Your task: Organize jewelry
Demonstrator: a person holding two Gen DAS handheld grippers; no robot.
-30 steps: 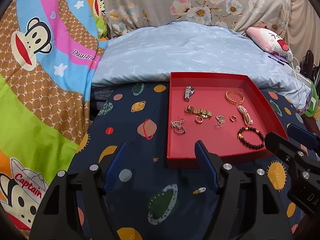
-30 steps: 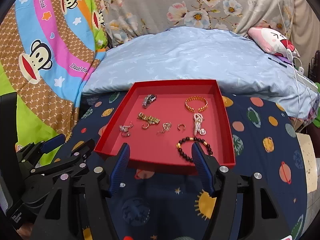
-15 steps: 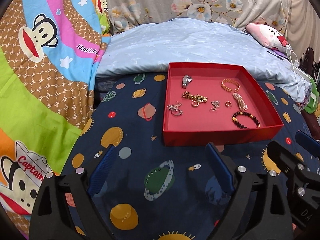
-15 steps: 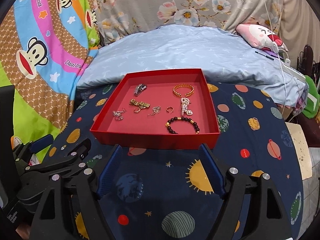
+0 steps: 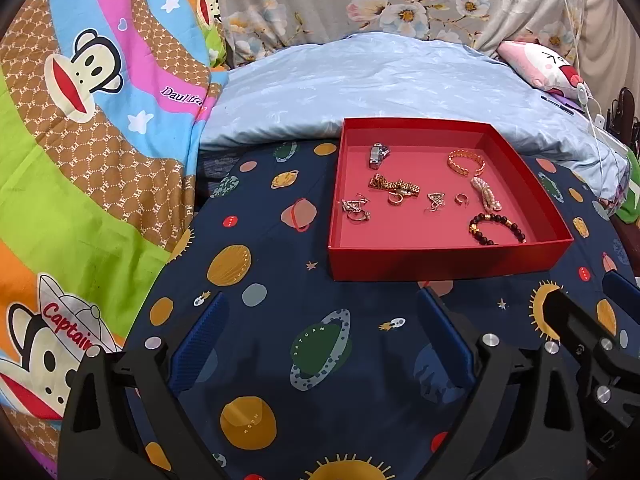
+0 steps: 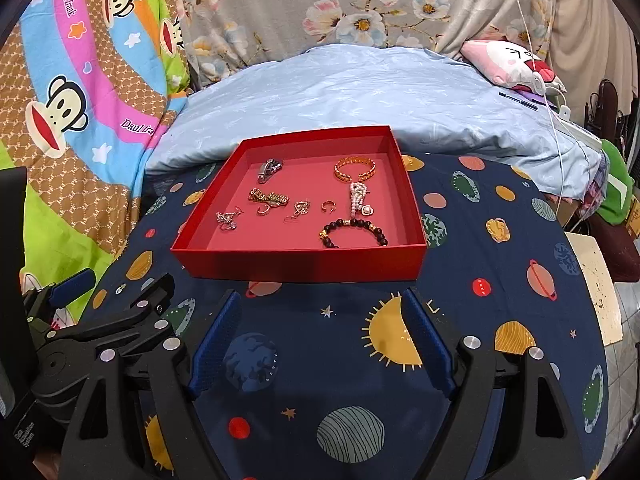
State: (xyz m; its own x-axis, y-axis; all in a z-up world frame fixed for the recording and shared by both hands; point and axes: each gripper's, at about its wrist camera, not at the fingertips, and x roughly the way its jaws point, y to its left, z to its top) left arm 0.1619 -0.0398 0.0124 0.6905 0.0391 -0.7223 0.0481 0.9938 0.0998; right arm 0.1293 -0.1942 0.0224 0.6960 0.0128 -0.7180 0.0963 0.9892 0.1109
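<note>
1 red tray [image 6: 296,266]. Inside: 3 bracelets – gold [image 6: 354,169], pearl [image 6: 359,199], dark bead [image 6: 354,231]. 1 gold chain piece [image 6: 269,197], 1 silver clasp [image 6: 269,169]. Small rings and earrings: count unclear.

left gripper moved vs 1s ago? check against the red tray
Yes. The left gripper has backed away from the red tray: a second ago its fingertips overlapped the tray's near wall, now bare planet-print cloth shows between them. Its jaws are opening, nothing between them.
</note>
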